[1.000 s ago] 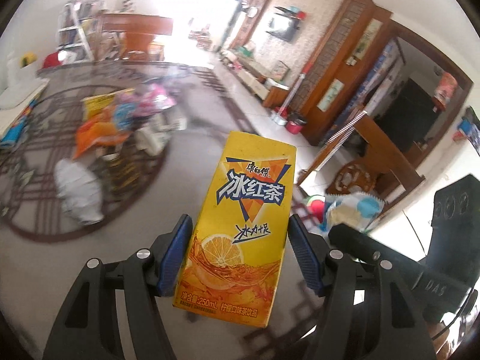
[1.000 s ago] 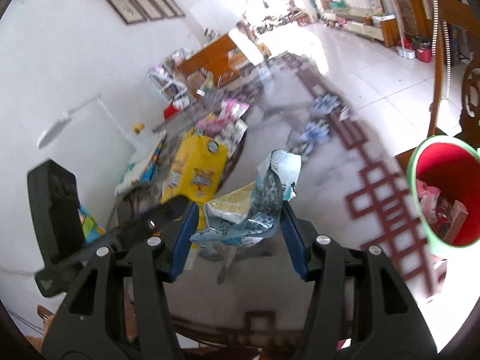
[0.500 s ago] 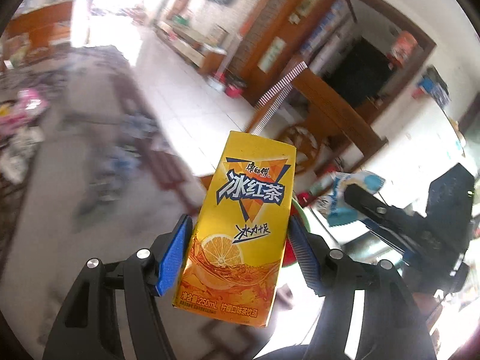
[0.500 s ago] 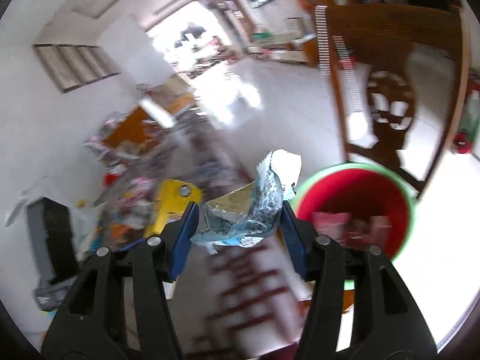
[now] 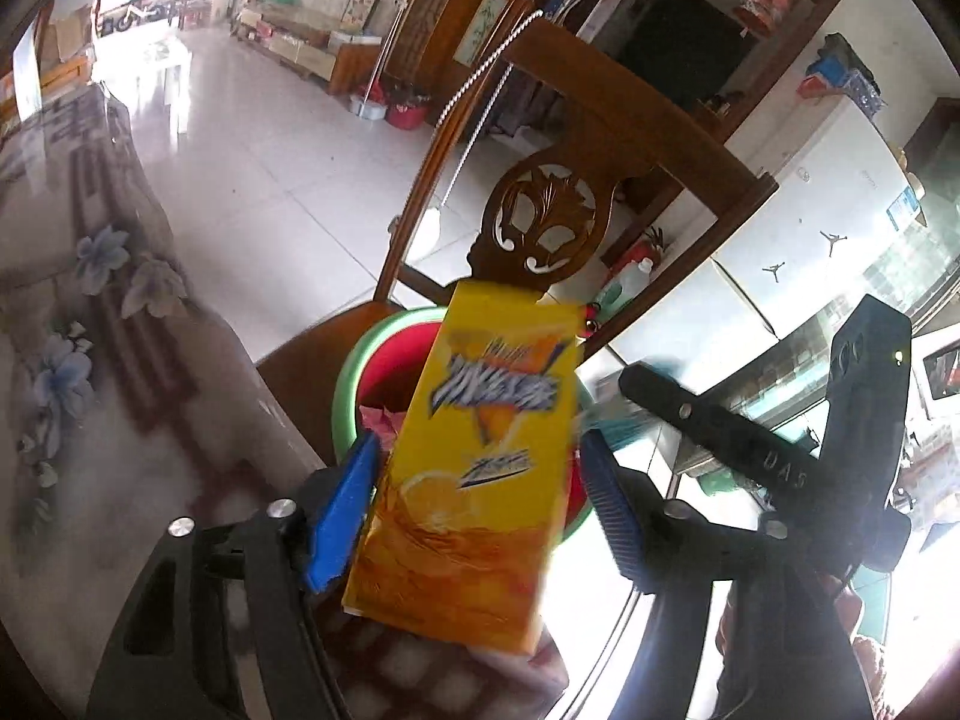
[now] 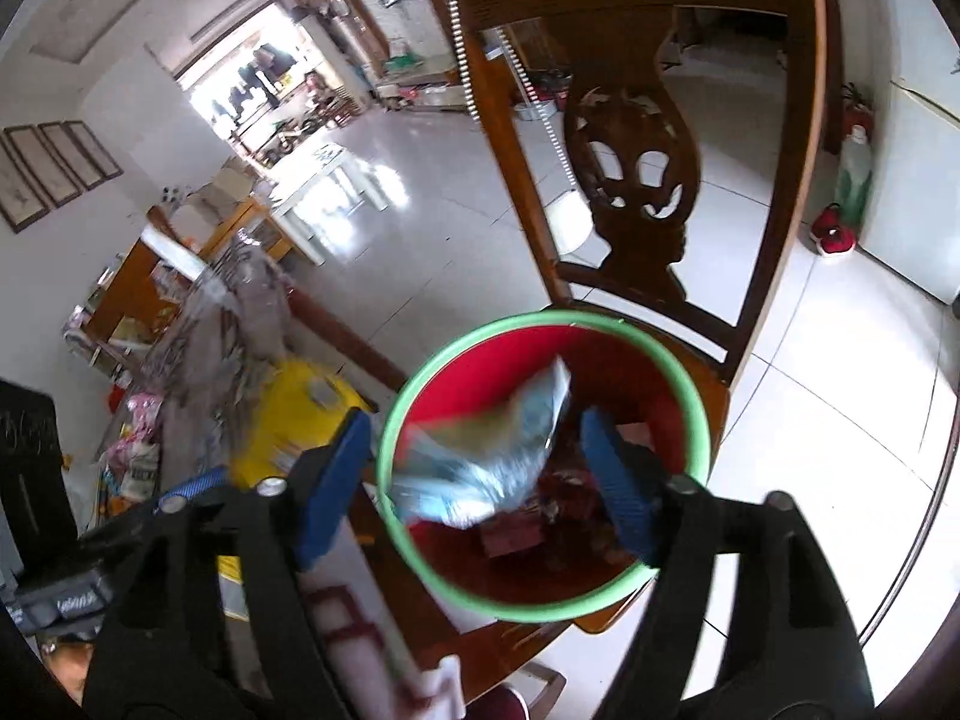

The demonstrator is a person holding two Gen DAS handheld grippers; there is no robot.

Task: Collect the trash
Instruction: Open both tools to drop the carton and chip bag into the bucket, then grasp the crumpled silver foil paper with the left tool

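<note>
A yellow iced-tea carton (image 5: 480, 462), blurred, sits between the blue pads of my left gripper (image 5: 474, 510). The jaws are opening and a small gap shows on each side of the carton. Behind it is a red bin with a green rim (image 5: 360, 354). In the right wrist view my right gripper (image 6: 471, 480) hangs over the same bin (image 6: 540, 319). Its jaws are opening too, and a blurred silvery-blue snack wrapper (image 6: 486, 462) is loose between them, over the bin's mouth. The carton (image 6: 294, 414) shows as a yellow shape to the left.
The bin stands on the seat of a carved wooden chair (image 6: 630, 138), with other trash inside. A patterned table (image 5: 90, 360) lies to the left, with a pile of litter (image 6: 138, 450) farther along it. White tiled floor (image 6: 810, 390) spreads beyond the chair.
Both grippers have swung from the littered table over to the red bin. Their jaws have widened: the carton and the wrapper, gripped before, now sit loose and blurred between the pads.
</note>
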